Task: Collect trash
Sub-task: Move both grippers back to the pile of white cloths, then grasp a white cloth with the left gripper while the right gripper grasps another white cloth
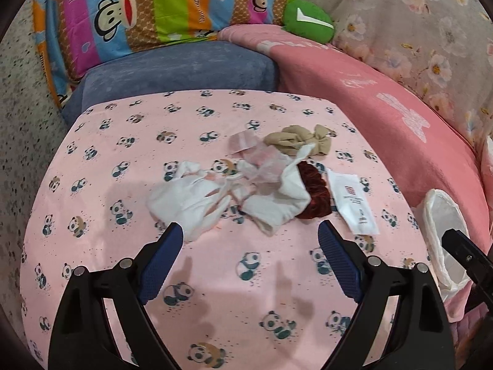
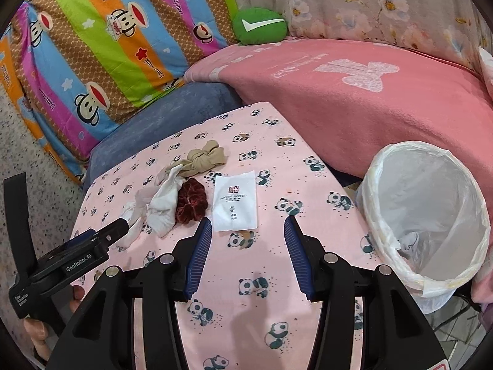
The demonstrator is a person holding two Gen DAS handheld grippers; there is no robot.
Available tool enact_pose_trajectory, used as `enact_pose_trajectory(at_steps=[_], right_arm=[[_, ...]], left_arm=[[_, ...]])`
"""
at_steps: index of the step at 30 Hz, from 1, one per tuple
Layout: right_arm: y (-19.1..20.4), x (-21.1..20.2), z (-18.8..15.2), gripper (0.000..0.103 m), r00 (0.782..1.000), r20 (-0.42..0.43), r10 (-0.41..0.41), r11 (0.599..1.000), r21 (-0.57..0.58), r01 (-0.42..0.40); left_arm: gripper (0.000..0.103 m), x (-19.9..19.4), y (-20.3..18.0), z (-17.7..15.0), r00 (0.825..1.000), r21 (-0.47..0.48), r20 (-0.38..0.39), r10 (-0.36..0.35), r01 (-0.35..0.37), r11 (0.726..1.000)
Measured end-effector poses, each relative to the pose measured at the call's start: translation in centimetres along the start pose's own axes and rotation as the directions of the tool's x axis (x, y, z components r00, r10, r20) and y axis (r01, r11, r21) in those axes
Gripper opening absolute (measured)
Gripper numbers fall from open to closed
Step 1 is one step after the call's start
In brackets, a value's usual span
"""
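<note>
On the panda cloth (image 1: 123,160), crumpled white tissues (image 1: 191,200) lie before both tools, jaws apart, empty.

Home living space, sofa corner. Blue sofa cushion (image 1: 181,67), cartoon monkey quilt (image 2: 101,46), pink blanket (image 2: 354,92), floral cover (image 1: 416,30); panda-print cloth (image 1: 215,277) over small table; speckled floor (image 2: 18,154).

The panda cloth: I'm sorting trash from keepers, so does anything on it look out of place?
Yes. A dark red scrunchie and a knotted beige stocking lie among crumpled white tissues and a hotel packet; both look like belongings, not trash. The lined bin stands upright.
</note>
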State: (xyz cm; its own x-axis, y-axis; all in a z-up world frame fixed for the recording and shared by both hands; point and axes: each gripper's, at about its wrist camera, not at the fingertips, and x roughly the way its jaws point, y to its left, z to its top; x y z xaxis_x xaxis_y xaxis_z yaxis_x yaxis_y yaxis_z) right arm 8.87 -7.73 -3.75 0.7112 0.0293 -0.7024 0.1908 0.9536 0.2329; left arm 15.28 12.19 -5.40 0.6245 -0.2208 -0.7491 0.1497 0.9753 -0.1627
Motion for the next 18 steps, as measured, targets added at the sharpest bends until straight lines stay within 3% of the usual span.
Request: enact_pose_trajectory(at_steps=[9, 16, 18], right_arm=[[4.2, 4.1, 0.3, 0.050, 0.998, -0.048, 0.048, 0.998, -0.046, -0.050], [7.8, 7.8, 0.8, 0.050, 0.994, -0.080, 0.068, 0.992, -0.098, -0.076], [8.2, 8.6, 1.0, 0.050, 0.993, -0.090, 0.074, 0.991, -0.105, -0.083]], left_arm=[[0.085, 2.4, 4.8, 0.6, 0.999, -0.079, -0.042, 0.033, -0.036, 0.996], [0.084, 4.8, 6.3, 1.4, 0.997, -0.109, -0.079, 0.001, -0.009, 0.994], [0.080, 5.4, 6.6, 1.7, 0.996, -0.119, -0.085, -0.015, 0.004, 0.993]])
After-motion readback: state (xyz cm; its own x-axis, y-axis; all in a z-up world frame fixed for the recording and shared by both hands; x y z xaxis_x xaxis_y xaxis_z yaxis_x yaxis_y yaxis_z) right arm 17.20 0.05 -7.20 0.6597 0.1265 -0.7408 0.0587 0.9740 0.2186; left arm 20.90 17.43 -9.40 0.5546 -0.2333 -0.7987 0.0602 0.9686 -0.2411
